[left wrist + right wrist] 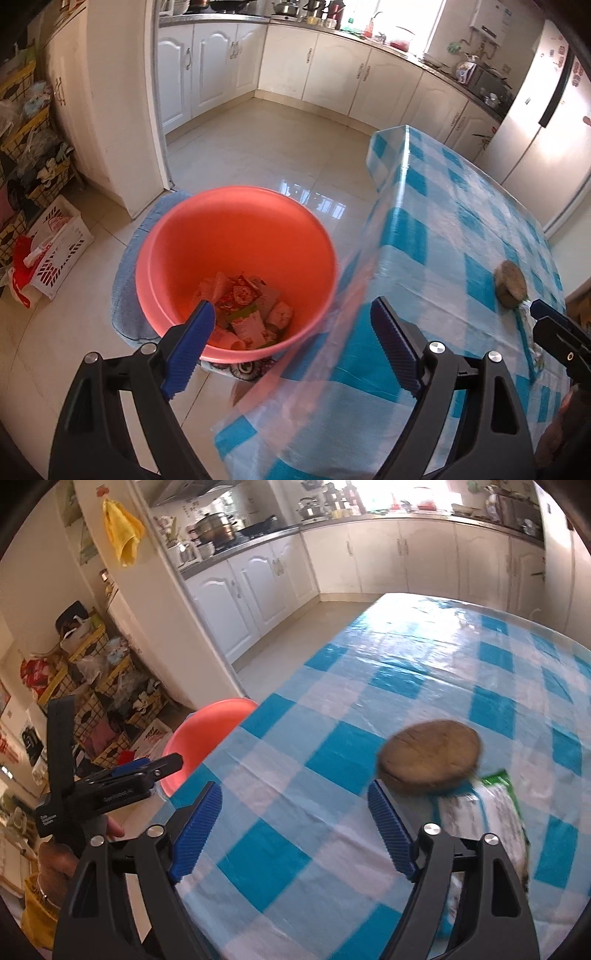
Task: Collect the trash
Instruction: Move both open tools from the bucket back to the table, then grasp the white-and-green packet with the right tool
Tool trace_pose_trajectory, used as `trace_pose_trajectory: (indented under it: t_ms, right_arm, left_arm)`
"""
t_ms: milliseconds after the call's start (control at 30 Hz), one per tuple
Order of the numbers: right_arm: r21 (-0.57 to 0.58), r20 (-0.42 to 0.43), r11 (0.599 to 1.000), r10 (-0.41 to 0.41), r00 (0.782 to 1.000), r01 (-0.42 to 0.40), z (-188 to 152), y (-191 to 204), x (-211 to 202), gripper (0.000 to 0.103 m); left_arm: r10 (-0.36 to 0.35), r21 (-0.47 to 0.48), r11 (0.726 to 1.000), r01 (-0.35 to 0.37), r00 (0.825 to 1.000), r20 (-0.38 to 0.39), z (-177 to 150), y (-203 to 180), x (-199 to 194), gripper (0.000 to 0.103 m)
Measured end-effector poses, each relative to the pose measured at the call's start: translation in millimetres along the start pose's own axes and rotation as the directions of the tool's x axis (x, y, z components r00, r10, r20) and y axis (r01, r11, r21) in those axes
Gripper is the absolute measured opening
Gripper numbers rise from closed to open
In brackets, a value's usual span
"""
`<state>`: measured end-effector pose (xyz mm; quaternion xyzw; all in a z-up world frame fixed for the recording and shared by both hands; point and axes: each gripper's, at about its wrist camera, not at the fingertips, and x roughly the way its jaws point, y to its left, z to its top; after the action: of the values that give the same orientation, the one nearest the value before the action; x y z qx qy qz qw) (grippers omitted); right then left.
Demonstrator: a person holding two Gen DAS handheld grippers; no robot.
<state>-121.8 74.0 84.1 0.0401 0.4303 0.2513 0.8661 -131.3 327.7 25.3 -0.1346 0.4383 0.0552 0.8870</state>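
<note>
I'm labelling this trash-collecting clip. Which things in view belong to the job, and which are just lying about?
Job:
- red bucket, wrappers already in the bottom
- green and white packet on the table
- left claw and right claw, both open and empty

Lying about:
- round brown block beside the packet
- checked tablecloth
- yellow cloth on the wall

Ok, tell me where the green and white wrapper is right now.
The green and white wrapper lies on the checked tablecloth, low on the right of the right wrist view, its far end tucked under the round brown disc.
</note>
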Motion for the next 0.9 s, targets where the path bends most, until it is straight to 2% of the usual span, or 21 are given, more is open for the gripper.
trace_pose_trajectory:
  t_ms: [133,500,900]
  right_arm:
    - [0.045,0.01,0.999,0.006,1.0,-0.006,-8,-14,-14,0.089]
    - [0.118,0.066,0.992,-0.054,0.996,0.046,-30,-47,-57,0.089]
    - [0.237,0.079,0.966,-0.124,0.989,0.102,-57,-97,-84,0.089]
  left_arm:
    - [-0.016,0.033,0.999,0.016,1.0,0.0,-5,-14,-7,0.087]
    - [-0.066,0.109,0.992,0.067,0.998,-0.007,-19,-53,-22,0.087]
    - [-0.127,0.219,0.966,0.136,0.99,-0.055,-44,-103,-31,0.087]
